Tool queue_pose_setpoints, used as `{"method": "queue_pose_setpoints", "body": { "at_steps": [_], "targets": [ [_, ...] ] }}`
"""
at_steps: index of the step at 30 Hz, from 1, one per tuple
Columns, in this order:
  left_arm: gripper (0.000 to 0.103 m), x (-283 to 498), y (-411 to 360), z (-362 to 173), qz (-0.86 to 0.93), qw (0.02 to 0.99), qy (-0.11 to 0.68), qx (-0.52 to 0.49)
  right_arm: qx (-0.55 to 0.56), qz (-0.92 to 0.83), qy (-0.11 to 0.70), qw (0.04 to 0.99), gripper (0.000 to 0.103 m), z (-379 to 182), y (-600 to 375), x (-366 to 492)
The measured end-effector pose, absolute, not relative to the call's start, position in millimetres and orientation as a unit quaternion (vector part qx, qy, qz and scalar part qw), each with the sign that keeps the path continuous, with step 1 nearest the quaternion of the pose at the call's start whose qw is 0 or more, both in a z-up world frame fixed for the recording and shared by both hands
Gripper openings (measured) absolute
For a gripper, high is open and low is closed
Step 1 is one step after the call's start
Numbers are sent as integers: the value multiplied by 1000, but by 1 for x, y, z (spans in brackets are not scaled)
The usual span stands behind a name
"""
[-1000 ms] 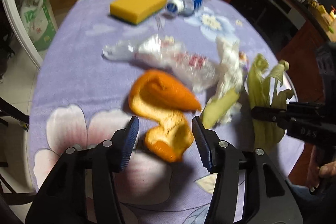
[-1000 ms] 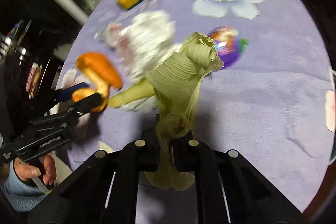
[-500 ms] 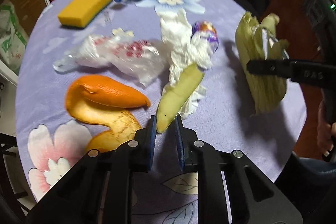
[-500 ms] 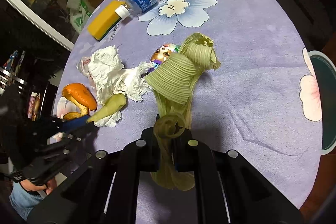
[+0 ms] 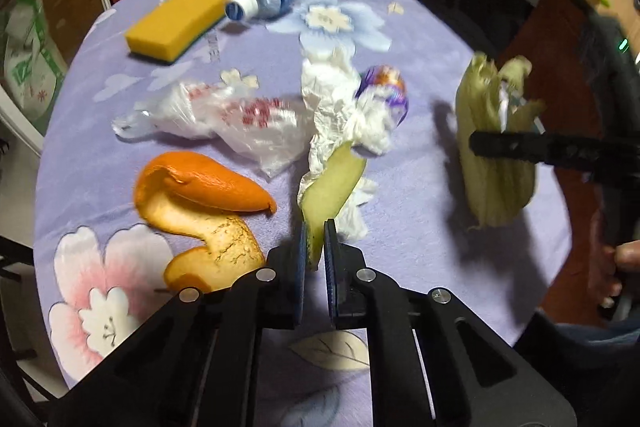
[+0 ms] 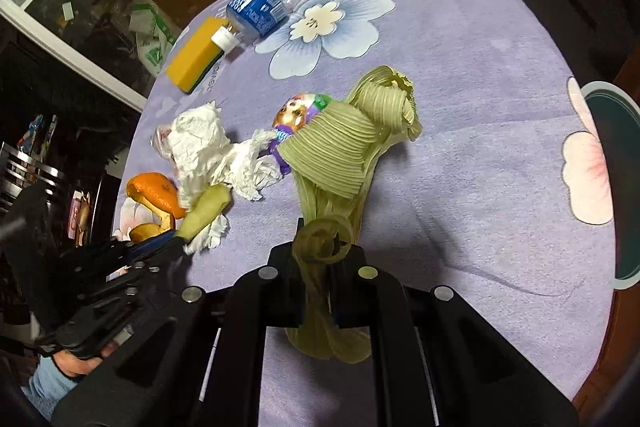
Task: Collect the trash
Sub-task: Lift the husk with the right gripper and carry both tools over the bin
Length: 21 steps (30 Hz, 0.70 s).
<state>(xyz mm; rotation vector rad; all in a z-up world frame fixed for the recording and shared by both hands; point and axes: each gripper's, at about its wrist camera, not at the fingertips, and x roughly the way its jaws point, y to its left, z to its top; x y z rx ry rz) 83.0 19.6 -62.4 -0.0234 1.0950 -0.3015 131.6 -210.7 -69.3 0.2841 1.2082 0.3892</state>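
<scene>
My grippers: matte black frames, silver screws, blue ribbed pads [image 5: 299, 259]. Pale blue sleeve [image 6: 46, 385] at my left wrist.

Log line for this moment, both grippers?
left gripper: jaws just closed on green peel | right gripper: holds corn husk | orange peel: on table

Half-hidden clutter on your table

Your corn husk [image 6: 332, 155] covers part of the foil wrapper [image 6: 298, 111]; the dark bin [image 6: 616, 183] runs off the right edge.

Matt lilac floral cloth [image 5: 420, 187] covers the desk; a glossy orange peel [image 5: 200, 187] shows its rough pith beside crinkled clear plastic wrap [image 5: 240, 119], crumpled white tissue paper [image 5: 336, 103] and a ribbed, fibrous corn husk [image 6: 332, 151].
</scene>
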Motion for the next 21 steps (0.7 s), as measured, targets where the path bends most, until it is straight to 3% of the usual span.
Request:
{"method": "queue_pose_setpoints", "body": {
  "at_steps": [8, 21],
  "targets": [
    [4, 76, 14, -16, -155, 867, 473, -15, 151, 176, 539, 810, 8, -50, -229, 130],
    [4, 80, -45, -22, -211, 851, 481, -7, 175, 157, 521, 821, 8, -42, -264, 120]
  ]
}}
